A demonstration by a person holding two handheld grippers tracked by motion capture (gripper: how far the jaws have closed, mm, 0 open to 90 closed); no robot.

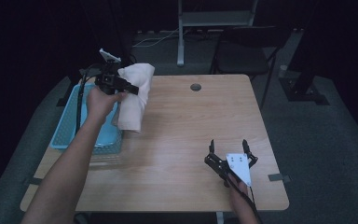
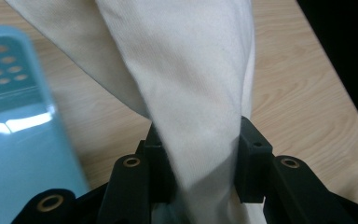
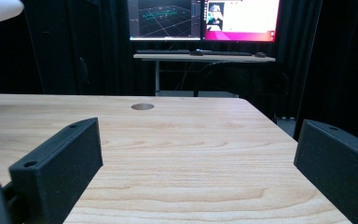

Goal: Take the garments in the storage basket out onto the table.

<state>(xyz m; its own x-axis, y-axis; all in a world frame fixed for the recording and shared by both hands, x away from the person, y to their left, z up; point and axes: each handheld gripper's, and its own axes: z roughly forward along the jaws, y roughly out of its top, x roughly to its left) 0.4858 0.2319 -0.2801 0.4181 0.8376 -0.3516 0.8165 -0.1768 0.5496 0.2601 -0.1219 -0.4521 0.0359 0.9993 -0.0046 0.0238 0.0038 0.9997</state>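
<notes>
Jaws: left gripper (image 2: 196, 163) clamped on a cream folded cotton cloth (image 1: 134, 95) hanging at upper left over the wooden table (image 1: 191, 135) beside a light-blue perforated plastic basket (image 1: 70, 123), lift done, placing apparently pending; right gripper (image 1: 229, 151) spread empty, lower right.

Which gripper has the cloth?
The left gripper, raised beside the blue basket, is shut on the cream cloth; the right gripper sits open near the table's front edge.
</notes>
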